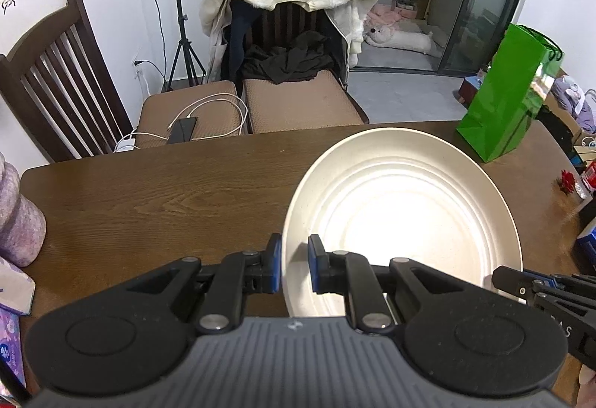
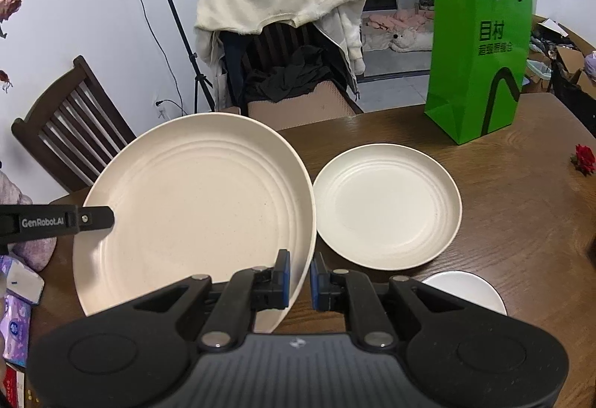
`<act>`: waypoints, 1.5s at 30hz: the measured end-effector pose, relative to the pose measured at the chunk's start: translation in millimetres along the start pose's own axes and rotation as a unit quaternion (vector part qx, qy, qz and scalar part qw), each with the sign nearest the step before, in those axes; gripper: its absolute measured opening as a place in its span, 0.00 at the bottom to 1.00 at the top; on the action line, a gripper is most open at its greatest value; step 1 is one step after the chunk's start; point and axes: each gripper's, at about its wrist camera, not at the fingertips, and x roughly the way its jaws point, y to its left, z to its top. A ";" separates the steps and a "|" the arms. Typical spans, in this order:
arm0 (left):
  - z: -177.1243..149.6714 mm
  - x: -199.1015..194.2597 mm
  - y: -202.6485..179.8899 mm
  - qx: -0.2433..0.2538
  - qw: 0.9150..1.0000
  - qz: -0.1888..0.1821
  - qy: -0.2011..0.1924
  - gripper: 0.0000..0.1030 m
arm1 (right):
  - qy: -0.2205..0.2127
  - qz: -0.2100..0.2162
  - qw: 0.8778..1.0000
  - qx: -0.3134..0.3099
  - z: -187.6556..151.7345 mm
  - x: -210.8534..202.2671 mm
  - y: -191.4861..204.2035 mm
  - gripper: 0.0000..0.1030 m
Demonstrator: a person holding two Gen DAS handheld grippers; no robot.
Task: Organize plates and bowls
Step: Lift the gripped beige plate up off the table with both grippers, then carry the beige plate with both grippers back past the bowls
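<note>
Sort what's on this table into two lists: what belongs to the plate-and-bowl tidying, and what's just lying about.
Job:
- large cream plate, its rim between the jaws of both the left gripper and the right gripper
- smaller cream plate
- white dish, partly hidden

Lying about:
- green paper bag
- red flower
- tissue packs
</note>
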 end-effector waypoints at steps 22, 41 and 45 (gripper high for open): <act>-30.7 -42.3 -25.8 0.010 1.000 -0.008 -0.008 0.14 | -0.012 -0.004 1.000 0.005 -32.8 -51.4 -19.4 0.11; -64.4 -83.5 -44.7 0.015 0.999 -0.023 -0.019 0.14 | -0.026 -0.009 1.000 0.009 -66.7 -97.3 -34.6 0.11; -72.8 -91.9 -50.0 0.017 0.999 -0.025 -0.021 0.14 | -0.030 -0.009 0.999 0.011 -75.3 -107.0 -39.2 0.11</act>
